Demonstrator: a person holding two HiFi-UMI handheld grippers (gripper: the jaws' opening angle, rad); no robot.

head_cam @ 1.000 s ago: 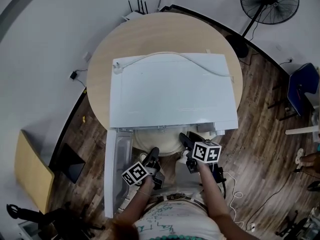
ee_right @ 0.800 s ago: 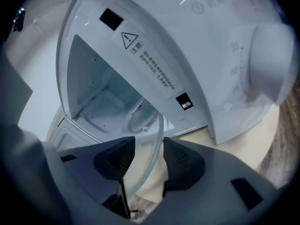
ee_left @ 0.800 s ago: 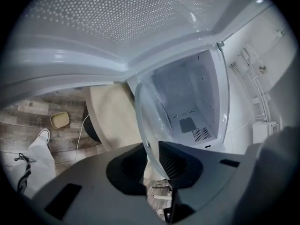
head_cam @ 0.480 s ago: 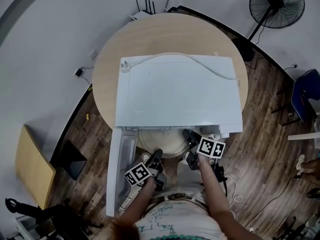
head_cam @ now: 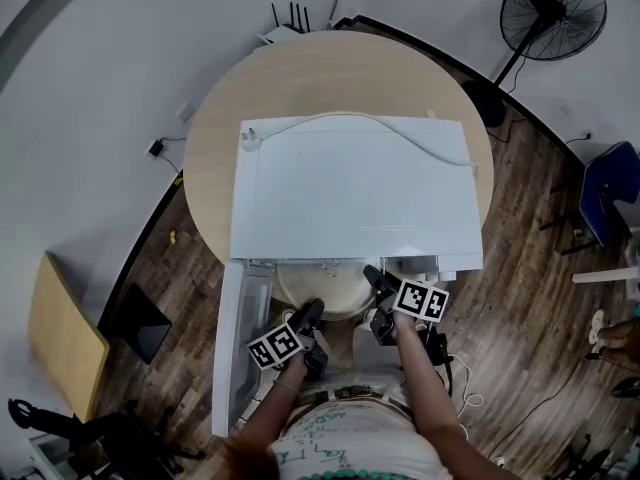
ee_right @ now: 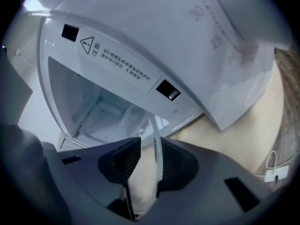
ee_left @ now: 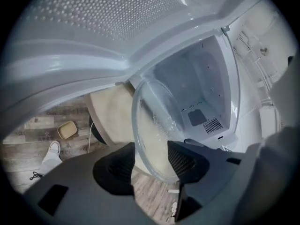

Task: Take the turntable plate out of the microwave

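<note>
The right gripper (ee_right: pixel 149 162) is clenching the plate (ee_right: pixel 140 184). Its jaws have just been closing, and the rim is standing edge-on between the pads. The left gripper (ee_left: pixel 151 167) is releasing: its jaws have just been opening, and the opposite rim is passing between them, with a gap showing on the left pad's side. I judge that I am letting the right take the load while the left lets go.

I am holding one gripper at each side of the plate, both pointing down toward the opening, which I take to be for balancing the glass. The plate is sitting at the front edge of the cavity (ee_left: pixel 201 95), about half of it out past the opening. The door (head_cam: pixel 236 348) is hanging open at the left, out of the plate's way. The microwave (head_cam: pixel 350 188) is standing on the table (head_cam: pixel 300 68), its front toward the table's near edge.

In the head view the microwave's top is covering the plate's far half, so I cannot tell whether that edge is resting on the cavity floor. The table's near edge is also covered. The translucent glass is blurring the right pads' line of contact.
</note>
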